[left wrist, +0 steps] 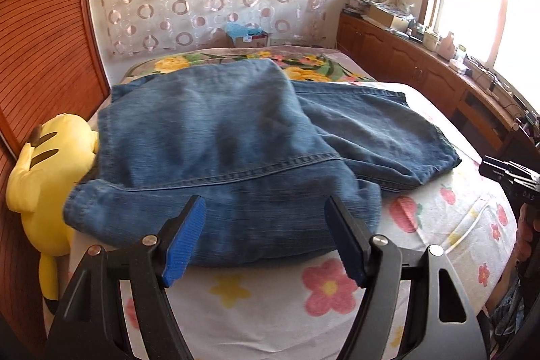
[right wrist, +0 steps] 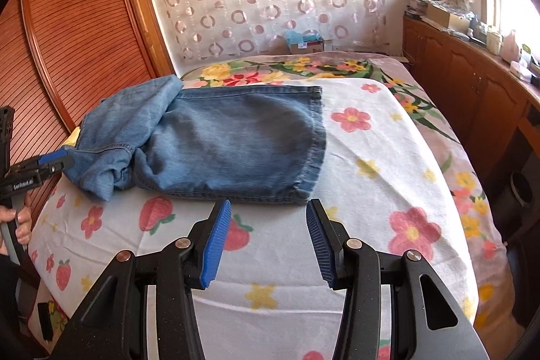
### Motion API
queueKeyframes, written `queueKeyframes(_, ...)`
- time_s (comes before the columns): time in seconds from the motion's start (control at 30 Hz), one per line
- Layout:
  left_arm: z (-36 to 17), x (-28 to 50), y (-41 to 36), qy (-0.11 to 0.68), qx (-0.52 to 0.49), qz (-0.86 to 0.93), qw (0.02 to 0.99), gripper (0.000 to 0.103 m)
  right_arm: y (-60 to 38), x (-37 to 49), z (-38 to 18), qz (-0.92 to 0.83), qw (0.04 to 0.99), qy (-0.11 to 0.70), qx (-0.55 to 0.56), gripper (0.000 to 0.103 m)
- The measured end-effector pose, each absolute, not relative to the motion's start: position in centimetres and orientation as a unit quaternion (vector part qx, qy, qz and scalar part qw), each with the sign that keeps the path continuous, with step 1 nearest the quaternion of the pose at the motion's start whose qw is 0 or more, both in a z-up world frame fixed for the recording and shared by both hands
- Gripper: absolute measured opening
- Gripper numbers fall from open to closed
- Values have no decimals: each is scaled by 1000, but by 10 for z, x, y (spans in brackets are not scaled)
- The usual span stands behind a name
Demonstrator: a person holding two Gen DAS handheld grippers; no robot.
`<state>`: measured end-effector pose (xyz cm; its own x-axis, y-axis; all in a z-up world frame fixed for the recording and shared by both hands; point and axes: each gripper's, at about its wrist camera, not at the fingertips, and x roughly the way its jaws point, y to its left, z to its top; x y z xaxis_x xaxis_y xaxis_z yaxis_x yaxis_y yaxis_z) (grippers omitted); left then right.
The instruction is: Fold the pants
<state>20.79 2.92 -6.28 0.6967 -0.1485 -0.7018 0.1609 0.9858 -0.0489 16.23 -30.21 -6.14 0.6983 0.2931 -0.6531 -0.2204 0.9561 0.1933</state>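
Blue jeans [left wrist: 219,130] lie partly folded on the flowered bed sheet [left wrist: 438,225], one layer doubled over the other. My left gripper [left wrist: 265,208] hovers open over their near edge, nothing pinched between its blue pads. From the right wrist view the jeans [right wrist: 229,140] show a flat leg with its hem to the right and a crumpled bunch at the left. My right gripper [right wrist: 269,208] stands open just in front of the leg's near edge, empty. The left gripper [right wrist: 54,162] appears at that bunched end, held by a hand [right wrist: 22,221].
A yellow plush toy [left wrist: 50,164] lies at the bed's left side against slatted wooden wardrobe doors [left wrist: 40,39]. Low wooden cabinets [left wrist: 422,66] with clutter run along the right under a window. A cardboard box [left wrist: 249,37] sits beyond the bed's far end.
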Motion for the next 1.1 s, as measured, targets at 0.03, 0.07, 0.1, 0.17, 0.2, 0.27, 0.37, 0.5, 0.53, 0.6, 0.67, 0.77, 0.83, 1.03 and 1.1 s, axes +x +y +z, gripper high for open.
queueKeyframes(0.03, -65, 209, 24, 382, 9, -87, 920, 74, -305, 164, -62, 140, 919, 364, 54, 48)
queueKeyframes(0.07, -67, 209, 21, 384, 9, -89, 919, 74, -307, 166, -63, 141, 918, 366, 59, 48)
queueKeyframes(0.1, -68, 209, 18, 385, 9, -91, 918, 74, -309, 168, -63, 142, 917, 368, 64, 48)
queueKeyframes(0.17, -72, 209, 11, 386, 11, -95, 917, 74, -314, 173, -66, 141, 914, 372, 72, 48)
queueKeyframes(0.2, -74, 208, 9, 386, 12, -95, 917, 74, -315, 175, -66, 140, 913, 374, 75, 48)
queueKeyframes(0.27, -80, 211, 5, 392, 12, -96, 915, 74, -317, 179, -67, 139, 912, 377, 77, 48)
queueKeyframes(0.37, -93, 215, 2, 406, 15, -93, 909, 74, -317, 184, -68, 141, 911, 380, 79, 48)
queueKeyframes(0.5, -108, 218, 3, 420, 19, -85, 903, 74, -316, 190, -68, 130, 910, 386, 75, 48)
queueKeyframes(0.53, -110, 218, 3, 421, 19, -84, 903, 74, -316, 192, -68, 128, 910, 387, 73, 48)
queueKeyframes(0.6, -115, 217, 4, 423, 16, -83, 902, 74, -315, 195, -70, 124, 909, 392, 70, 48)
queueKeyframes(0.67, -116, 217, 5, 425, 12, -85, 901, 74, -315, 199, -73, 123, 907, 397, 71, 48)
queueKeyframes(0.77, -115, 217, 6, 425, 12, -85, 901, 74, -315, 207, -79, 119, 900, 411, 78, 48)
queueKeyframes(0.83, -114, 216, 5, 424, 14, -84, 902, 74, -316, 215, -83, 116, 896, 420, 84, 48)
queueKeyframes(1.03, -104, 208, 8, 415, 16, -87, 906, 74, -317, 224, -88, 118, 886, 437, 99, 44)
queueKeyframes(1.1, -98, 205, 10, 410, 15, -87, 908, 74, -318, 225, -87, 121, 885, 437, 102, 35)
